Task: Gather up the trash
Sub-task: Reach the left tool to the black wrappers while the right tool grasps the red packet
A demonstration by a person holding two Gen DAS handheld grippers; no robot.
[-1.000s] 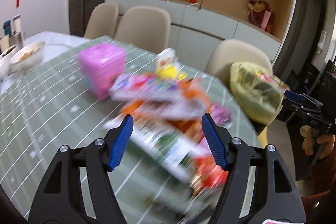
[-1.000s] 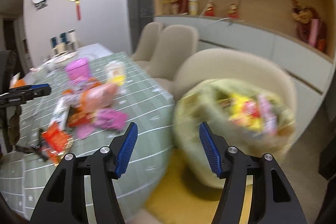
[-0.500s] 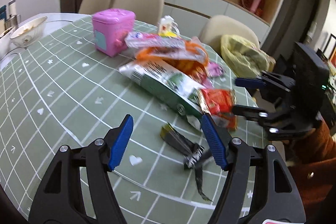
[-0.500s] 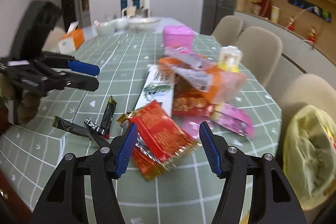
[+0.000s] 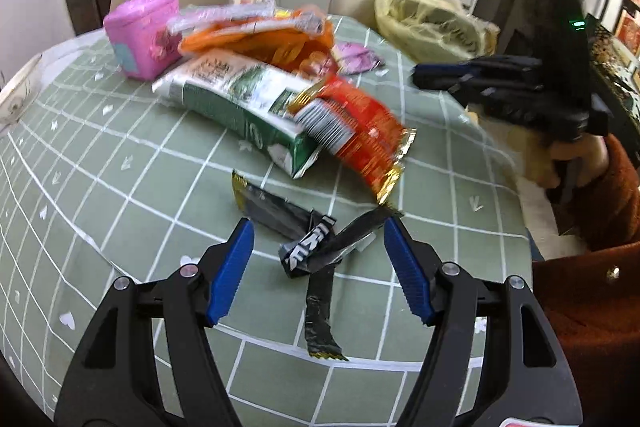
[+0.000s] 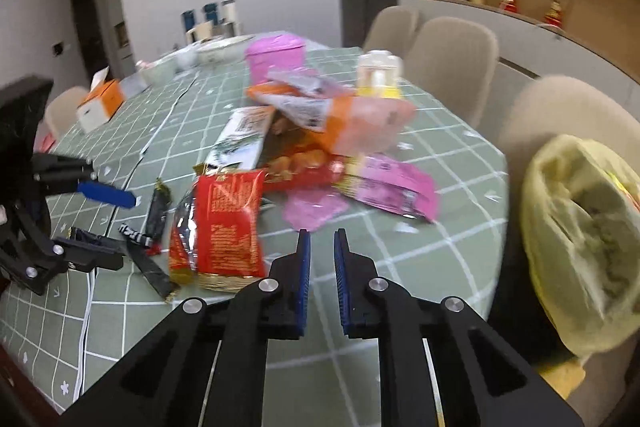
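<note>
left tongs: my left gripper [image 5: 318, 259] stands well open, nothing held; I keep the jaws wide so they can straddle the crumpled black wrappers [image 5: 308, 247] lying between and just beyond the 2 blue pads.
right tongs: my right gripper [image 6: 320, 259] is closing on nothing, only a narrow slit left between its pads, over bare tablecloth (I judge it has no target yet).
black wrappers: at 12 o'clock of my left jaws, flat on the green checked tablecloth [image 5: 100, 187], 1 strip trailing back toward 6 o'clock.
red packet: the red packet [image 6: 228, 223] lies at 10 o'clock of my right jaws, near them but not touching, its foil end toward me.
pile: the green-and-white carton [image 5: 240, 107], orange bag [image 5: 256, 39] and pink wrappers [image 6: 388, 187] sit heaped in the middle of the table, overlapping one another, so I judge the loose strays at the near edge are the easy first picks.
trash bag: the yellow bag [image 6: 580, 227] sits open on a chair at 3 o'clock of my right tongs, just off the table edge, mouth up so pieces can drop straight in.
</note>
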